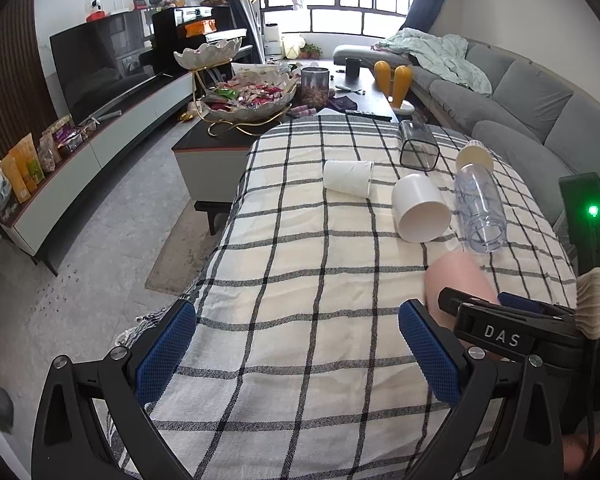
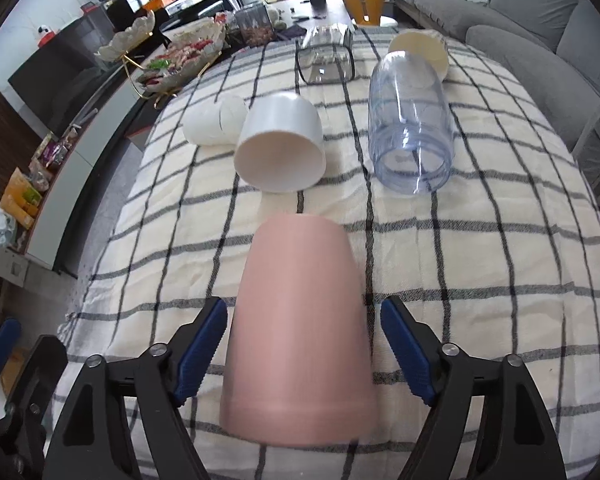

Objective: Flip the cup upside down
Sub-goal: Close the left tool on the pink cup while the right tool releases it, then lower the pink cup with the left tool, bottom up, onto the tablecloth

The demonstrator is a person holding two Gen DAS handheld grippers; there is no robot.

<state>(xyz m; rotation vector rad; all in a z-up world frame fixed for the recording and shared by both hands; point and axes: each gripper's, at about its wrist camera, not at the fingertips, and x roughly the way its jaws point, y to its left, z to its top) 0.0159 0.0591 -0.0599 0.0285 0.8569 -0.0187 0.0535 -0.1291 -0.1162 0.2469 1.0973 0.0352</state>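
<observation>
- Pink cup [image 2: 300, 328] looks basically flipped: wide rim down on the checked cloth [image 2: 480, 280], narrow base up. Slightly blurry though, so I can't swear it's settled.
- My right gripper [image 2: 302, 344] has its jaws spread either side of the pink cup, gaps showing both sides, not clamping it.
- Left gripper [image 1: 296, 356] sits wide apart with nothing in it, off to the pink cup's left.
- Beyond the pink cup, the white cup [image 2: 280, 148] and clear bottle [image 2: 412, 120] lie on their sides.
- What's left, I reckon: back off cleanly.

Pink cup [image 2: 300, 328]; white cup [image 2: 280, 148]; cream tablecloth [image 2: 480, 260], black check; grey sofa [image 1: 540, 96].
</observation>
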